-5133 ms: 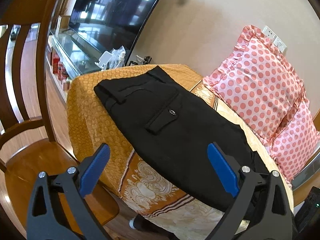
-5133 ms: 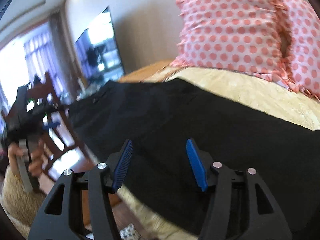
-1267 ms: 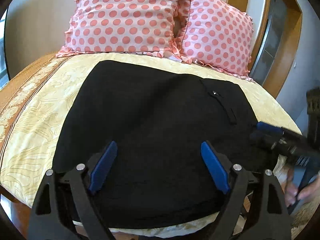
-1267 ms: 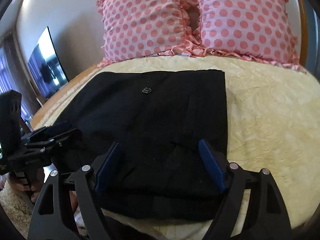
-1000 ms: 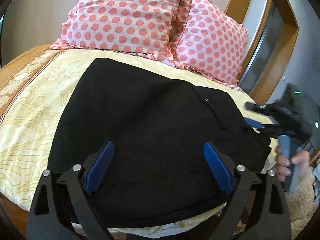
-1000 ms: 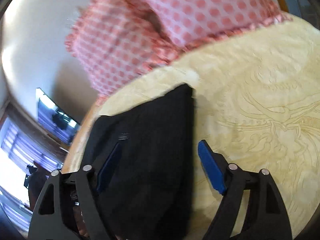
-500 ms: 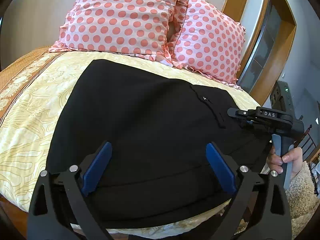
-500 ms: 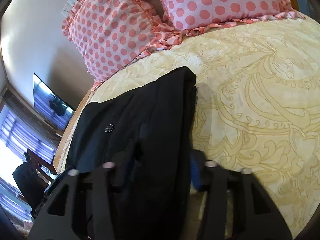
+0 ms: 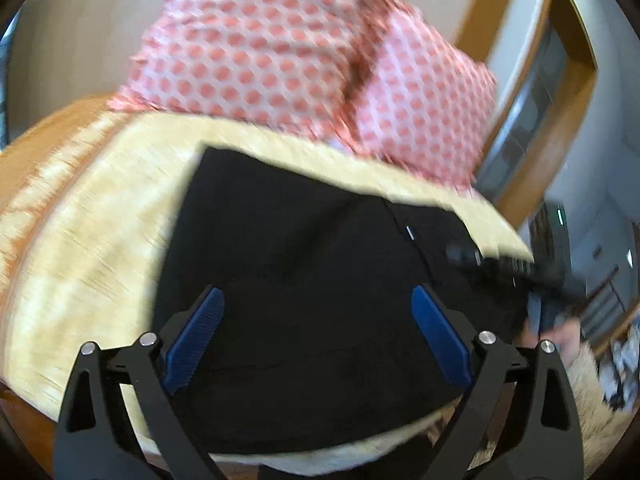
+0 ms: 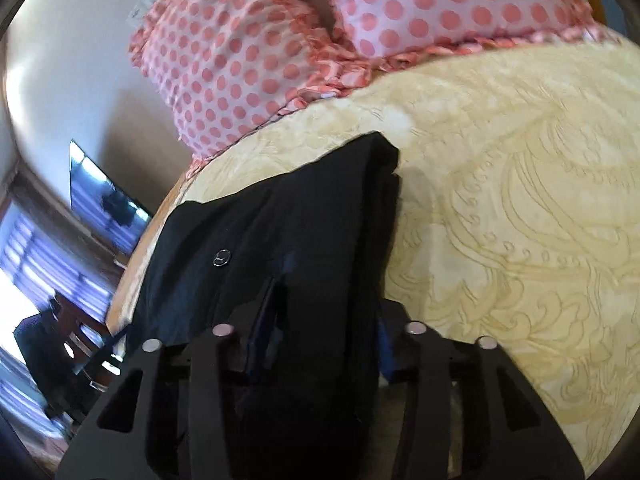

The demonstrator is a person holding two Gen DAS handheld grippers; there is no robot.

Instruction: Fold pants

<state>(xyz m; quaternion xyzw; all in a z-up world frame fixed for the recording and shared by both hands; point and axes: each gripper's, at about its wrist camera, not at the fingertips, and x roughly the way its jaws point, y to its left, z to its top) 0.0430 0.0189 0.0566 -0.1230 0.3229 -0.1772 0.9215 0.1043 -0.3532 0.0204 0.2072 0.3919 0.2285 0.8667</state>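
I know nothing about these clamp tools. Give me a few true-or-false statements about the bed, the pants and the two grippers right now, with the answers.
1. The black pants lie on a yellow patterned bedspread. True.
2. The left gripper is clamped on the pants. False: its jaws stand wide apart above the fabric, holding nothing.
3. The right gripper has closed on the pants. True: black fabric is bunched between its jaws at the pants' right edge.
4. The pillows are plain white. False: they are pink with darker pink dots.
5. The pants cover the pillows. False: the pillows are beyond the pants, with a strip of bedspread between.
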